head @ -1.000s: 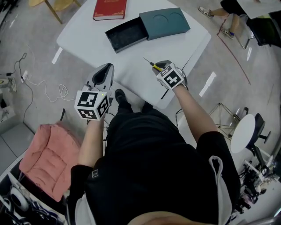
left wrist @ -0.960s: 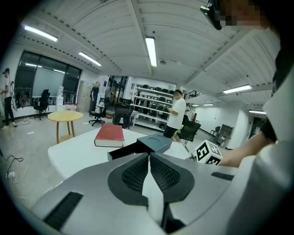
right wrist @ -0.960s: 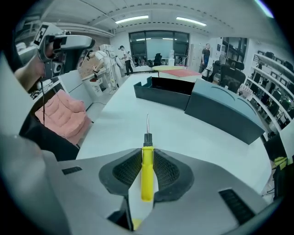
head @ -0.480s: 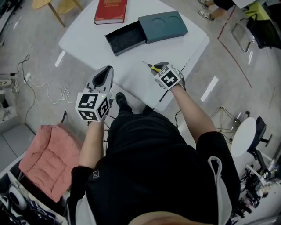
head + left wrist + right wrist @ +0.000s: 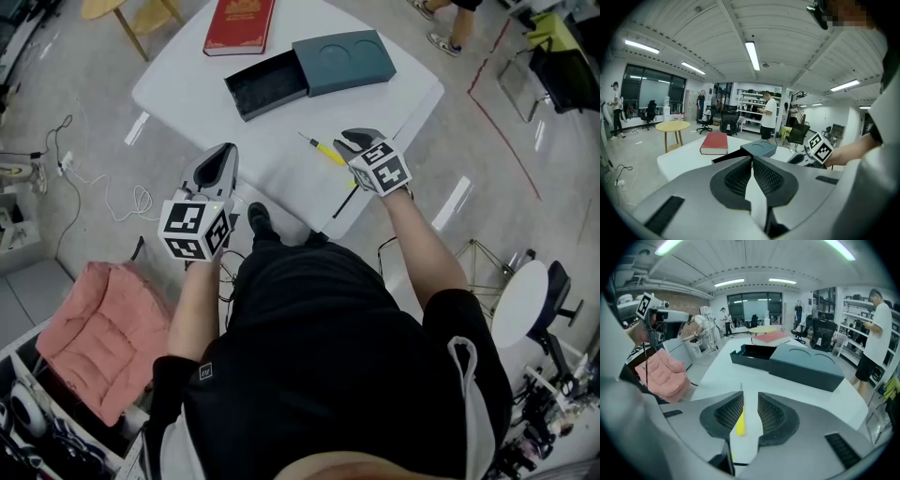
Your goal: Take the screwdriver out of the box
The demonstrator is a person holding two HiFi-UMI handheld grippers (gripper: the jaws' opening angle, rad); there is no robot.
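The yellow-handled screwdriver lies on the white table, outside the dark teal box, whose open tray sticks out to the left. My right gripper hovers just right of the screwdriver and is apart from it. In the right gripper view the jaws are opening, and the screwdriver shows on the table below the gap, not pressed by the pads. My left gripper hangs off the table's near-left edge, its jaws shut on nothing.
A red book lies at the table's far side. On the floor are a pink cushion, white cables and a wooden table. A round white stool stands at the right. A person stands by shelves.
My right gripper has let go of the screwdriver, risen and drawn to the right; the screwdriver stays on the table. The left gripper has barely shifted.
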